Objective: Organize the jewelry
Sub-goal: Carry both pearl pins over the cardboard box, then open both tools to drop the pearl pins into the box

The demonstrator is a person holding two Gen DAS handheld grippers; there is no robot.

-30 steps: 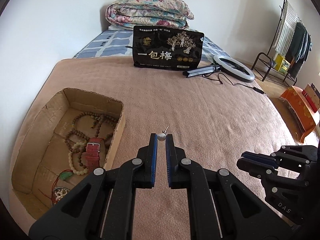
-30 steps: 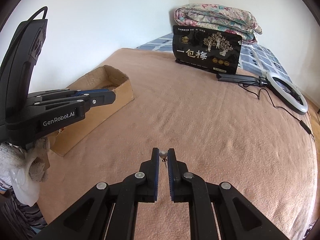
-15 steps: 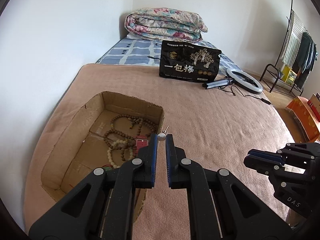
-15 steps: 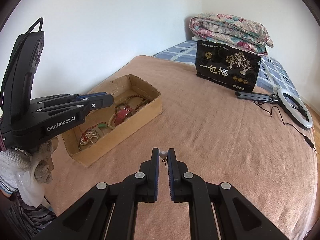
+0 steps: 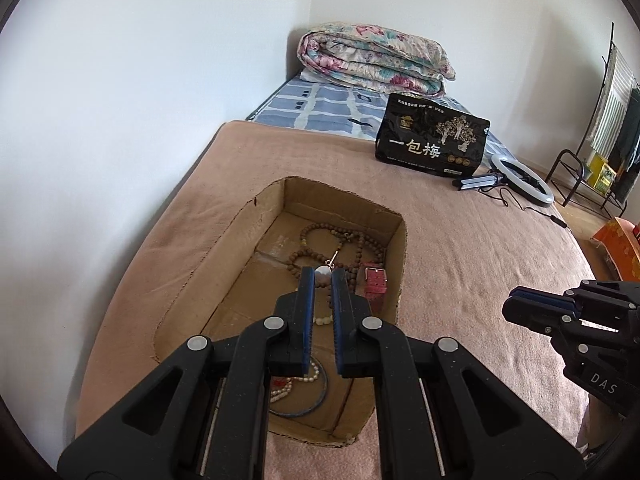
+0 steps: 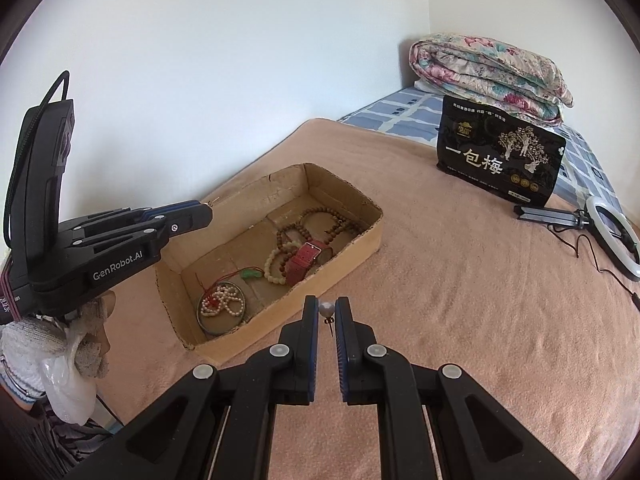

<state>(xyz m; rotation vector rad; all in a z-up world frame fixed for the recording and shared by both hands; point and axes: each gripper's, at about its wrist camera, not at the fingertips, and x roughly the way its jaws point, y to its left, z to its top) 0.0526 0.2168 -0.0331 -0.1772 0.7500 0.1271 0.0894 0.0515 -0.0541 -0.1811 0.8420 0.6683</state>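
My left gripper (image 5: 323, 276) is shut on a pearl earring (image 5: 322, 271) and holds it above the open cardboard box (image 5: 276, 208). My right gripper (image 6: 327, 307) is shut on a second pearl earring (image 6: 326, 309), above the pink blanket just right of the box (image 6: 372, 232). In the box lie brown bead strings (image 6: 316, 220), a red watch (image 6: 306, 260), a cream bead bracelet (image 6: 274, 266), a pearl string inside a bangle (image 6: 222, 302) and a green pendant (image 6: 250, 274). The left gripper also shows in the right wrist view (image 6: 200, 216), over the box's left end.
A black snack bag (image 6: 498, 160) stands at the back of the blanket. A ring light with its cable (image 6: 616, 236) lies to the right. A folded floral quilt (image 5: 372, 60) sits by the wall. A clothes rack (image 5: 600, 140) stands off the bed.
Both grippers have moved left toward the box, each still holding its earring. The left gripper went from over the blanket to over the box's inside.
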